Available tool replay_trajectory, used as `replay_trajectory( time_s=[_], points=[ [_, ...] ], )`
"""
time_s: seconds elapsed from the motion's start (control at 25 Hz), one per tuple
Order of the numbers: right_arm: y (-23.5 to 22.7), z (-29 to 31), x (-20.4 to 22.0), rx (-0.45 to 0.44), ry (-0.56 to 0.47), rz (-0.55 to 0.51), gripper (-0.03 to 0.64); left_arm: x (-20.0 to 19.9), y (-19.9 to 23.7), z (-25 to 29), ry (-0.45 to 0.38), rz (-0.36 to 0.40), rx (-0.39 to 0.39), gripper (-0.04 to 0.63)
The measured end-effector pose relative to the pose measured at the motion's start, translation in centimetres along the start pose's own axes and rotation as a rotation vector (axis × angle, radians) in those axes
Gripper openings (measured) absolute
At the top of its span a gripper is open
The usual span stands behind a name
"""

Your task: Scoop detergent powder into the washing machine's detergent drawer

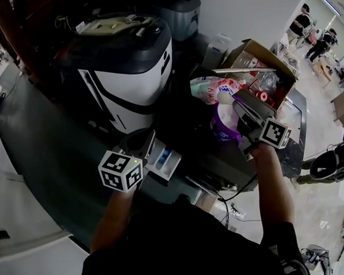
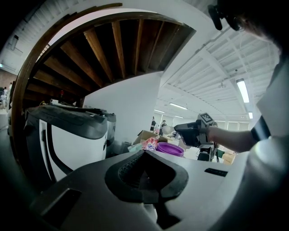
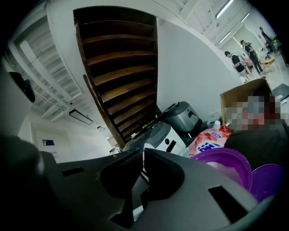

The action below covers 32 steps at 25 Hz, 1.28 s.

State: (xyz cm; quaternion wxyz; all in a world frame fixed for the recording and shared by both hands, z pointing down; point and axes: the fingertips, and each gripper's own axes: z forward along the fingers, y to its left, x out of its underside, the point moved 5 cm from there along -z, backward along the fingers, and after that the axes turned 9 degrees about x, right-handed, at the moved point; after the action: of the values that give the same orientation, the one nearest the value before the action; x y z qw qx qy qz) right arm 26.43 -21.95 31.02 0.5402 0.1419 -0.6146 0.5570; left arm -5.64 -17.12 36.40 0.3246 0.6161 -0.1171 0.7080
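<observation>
Two tools, both clenched. My left tool [image 1: 142,143] has its jaws together with nothing I can see between them. It sits just beside the left edge of the detergent drawer [image 1: 164,160], which is pulled out from the front of the dark machine top [image 1: 41,140]. I can't tell if the tool touches the drawer.

My right tool [image 1: 237,106] is closed on a pale scoop [image 1: 225,99], with only a thin sliver showing in its narrow jaw gap. The scoop is over the open purple tub [image 1: 226,129] at the right end of the machine top, well apart from the drawer. I can't tell if the scoop is loaded.

Behind the tub is a pink pouch [image 1: 211,89], and behind that an open cardboard box [image 1: 261,55]. A white-and-black appliance [image 1: 126,81] stands at the back left.
</observation>
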Motion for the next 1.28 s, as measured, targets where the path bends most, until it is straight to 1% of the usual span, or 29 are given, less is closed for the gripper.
replay_trajectory(
  time_s=[0.08,0.16,0.28,0.44,0.56,0.92,1.16,1.28],
  points=[
    [0.9,0.6,0.1,-0.001,0.006,-0.003,0.021,0.1,0.5,-0.5,-0.003,-0.004,-0.005,0.003],
    [2.3,1.5,0.2,-0.048,0.007,-0.015,0.021,0.2,1.0,-0.9,-0.006,-0.008,-0.012,0.003],
    [3.5,2.4,0.4,-0.065,0.016,-0.019,0.021,0.4,1.6,-1.7,-0.010,-0.016,-0.025,0.003],
    [5.7,3.4,0.9,-0.136,0.023,0.000,0.021,0.6,2.1,-2.6,-0.012,-0.025,-0.042,0.003],
    [6.8,4.0,1.8,-0.169,0.040,0.011,0.021,0.8,2.2,-3.2,-0.012,-0.032,-0.056,0.003],
    [9.3,5.2,5.7,-0.250,0.089,0.089,0.021,2.1,2.6,-5.4,0.001,-0.053,-0.092,0.003],
    [10.6,6.1,9.1,-0.277,0.137,0.155,0.021,3.4,3.0,-6.7,0.015,-0.077,-0.104,0.003],
    [11.0,6.5,10.9,-0.276,0.161,0.182,0.020,4.0,3.3,-7.3,0.021,-0.089,-0.107,0.003]
  ],
)
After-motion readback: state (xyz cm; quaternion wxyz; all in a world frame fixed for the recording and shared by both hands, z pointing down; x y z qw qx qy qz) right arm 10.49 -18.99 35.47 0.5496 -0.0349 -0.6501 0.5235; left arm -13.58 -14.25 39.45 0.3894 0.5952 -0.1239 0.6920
